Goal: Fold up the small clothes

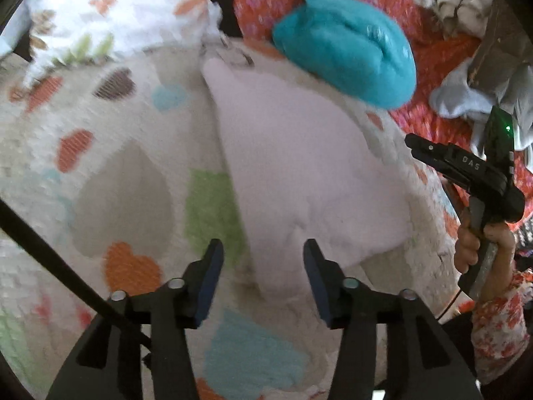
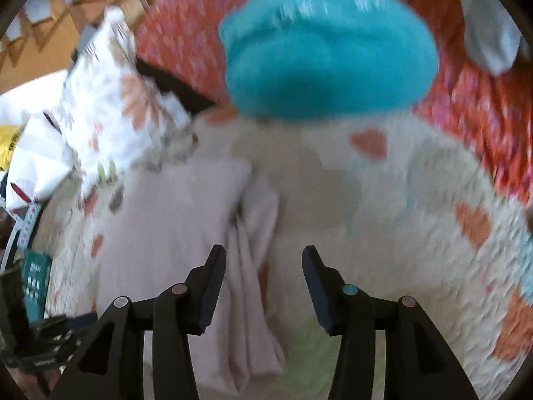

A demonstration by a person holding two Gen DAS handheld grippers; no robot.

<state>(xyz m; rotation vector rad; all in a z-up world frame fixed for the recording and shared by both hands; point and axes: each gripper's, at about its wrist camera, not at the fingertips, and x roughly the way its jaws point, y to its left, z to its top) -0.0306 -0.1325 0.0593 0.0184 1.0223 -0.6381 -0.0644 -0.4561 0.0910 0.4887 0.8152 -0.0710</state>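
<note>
One pink garment [image 1: 299, 166], one teal bundle [image 1: 346, 53], two grippers.

We see a pale pink, soft fleecy garment [image 1: 299, 173] lying on a white chenille blanket dotted with coloured hearts [image 1: 110, 180]. It lies mostly flat, a broad smooth panel with one narrower part [image 2: 253, 266] bunched into long creases along its edge. Beyond it, at the far edge of the blanket, sits a bright turquoise fuzzy garment [image 1: 346, 63], rolled into a rounded, thick bundle with a deep fold running across it; it rests partly on the blanket, just beside the pink piece's far end.
</note>
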